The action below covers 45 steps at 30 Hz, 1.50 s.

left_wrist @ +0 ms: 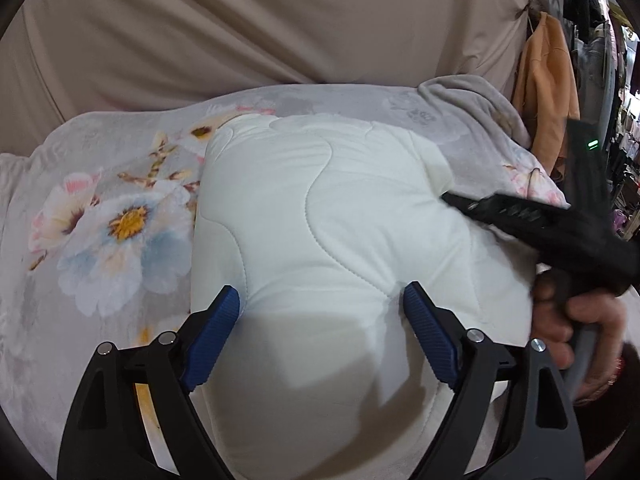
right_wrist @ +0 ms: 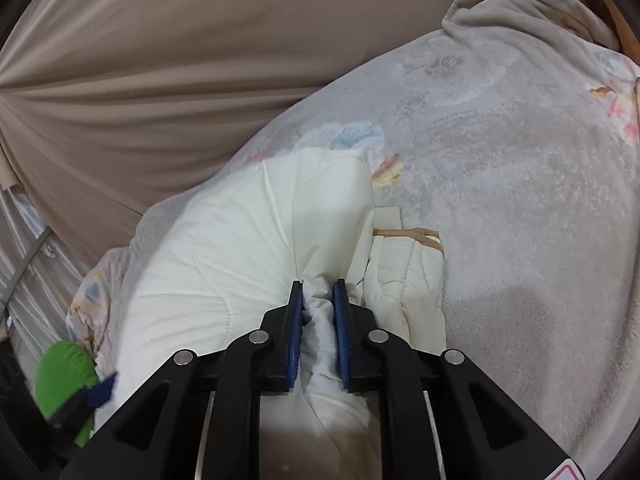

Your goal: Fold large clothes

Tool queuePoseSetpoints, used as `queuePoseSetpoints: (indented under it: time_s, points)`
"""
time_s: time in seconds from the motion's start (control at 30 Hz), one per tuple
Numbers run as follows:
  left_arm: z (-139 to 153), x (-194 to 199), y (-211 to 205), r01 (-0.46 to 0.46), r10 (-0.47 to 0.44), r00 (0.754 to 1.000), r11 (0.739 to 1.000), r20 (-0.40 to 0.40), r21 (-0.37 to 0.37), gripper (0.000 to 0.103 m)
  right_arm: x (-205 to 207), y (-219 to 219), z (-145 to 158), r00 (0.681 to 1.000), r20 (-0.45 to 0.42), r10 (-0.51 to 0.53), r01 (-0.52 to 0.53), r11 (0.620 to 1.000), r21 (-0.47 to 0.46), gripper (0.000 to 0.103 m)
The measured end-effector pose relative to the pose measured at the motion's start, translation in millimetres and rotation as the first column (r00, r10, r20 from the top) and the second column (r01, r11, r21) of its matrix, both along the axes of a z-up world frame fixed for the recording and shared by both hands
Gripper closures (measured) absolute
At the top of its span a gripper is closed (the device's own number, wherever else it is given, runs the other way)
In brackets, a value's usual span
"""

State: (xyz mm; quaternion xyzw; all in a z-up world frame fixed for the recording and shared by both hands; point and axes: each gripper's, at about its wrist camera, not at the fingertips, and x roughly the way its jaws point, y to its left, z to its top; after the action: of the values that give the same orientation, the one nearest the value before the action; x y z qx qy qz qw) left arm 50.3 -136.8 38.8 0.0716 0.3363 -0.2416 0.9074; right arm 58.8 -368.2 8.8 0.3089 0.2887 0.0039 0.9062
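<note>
A white quilted padded garment (left_wrist: 320, 208) lies bunched on a floral blanket. My left gripper (left_wrist: 322, 312) stands wide open over its near part, one blue pad on each side of a soft bulge, without pinching it. My right gripper (right_wrist: 318, 292) is shut on a narrow fold of the same garment (right_wrist: 224, 264), with white fabric squeezed between its blue pads. In the left wrist view that right gripper (left_wrist: 452, 200) reaches in from the right onto the garment's right edge, held by a person's hand (left_wrist: 580, 320). A folded part with tan trim (right_wrist: 412, 240) lies just right of the pinched fold.
The grey floral blanket (left_wrist: 100, 220) covers the surface and spreads wide to the right (right_wrist: 520, 200). Beige draped cloth (left_wrist: 240, 20) hangs behind it. An orange garment (left_wrist: 544, 92) hangs at the far right among other clothes. A green object (right_wrist: 60, 376) sits at the lower left.
</note>
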Motion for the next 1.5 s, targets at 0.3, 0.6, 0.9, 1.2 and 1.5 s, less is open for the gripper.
queuePoseSetpoints:
  time_s: [0.3, 0.6, 0.9, 1.2, 1.5]
  points:
    - [-0.3, 0.5, 1.5, -0.006, 0.006, 1.0, 1.0, 0.0, 0.007, 0.02, -49.4, 46.0, 56.9, 0.993, -0.116, -0.009, -0.028, 0.95, -0.311, 0.088]
    - [-1.0, -1.5, -1.7, -0.011, 0.011, 1.0, 1.0, 0.004, 0.025, 0.02, -46.4, 70.0, 36.4, 0.969, -0.24, -0.053, -0.072, 0.873, -0.482, 0.089]
    - [-5.6, -3.7, -6.7, -0.017, 0.016, 1.0, 0.999, 0.021, 0.05, 0.019, -38.0, 78.2, 19.4, 0.962, -0.27, -0.048, -0.098, 0.859, -0.503, 0.089]
    - [-8.0, -4.6, -9.8, -0.026, 0.023, 0.999, 0.997, 0.038, 0.077, 0.019, -34.7, 74.1, 1.6, 0.969, -0.244, -0.026, -0.094, 0.88, -0.466, 0.09]
    - [-4.7, -2.3, -5.5, -0.033, 0.032, 0.999, 0.997, 0.022, 0.064, 0.019, -89.0, 89.7, 55.7, 0.989, -0.143, 0.037, -0.096, 0.9, -0.426, 0.089]
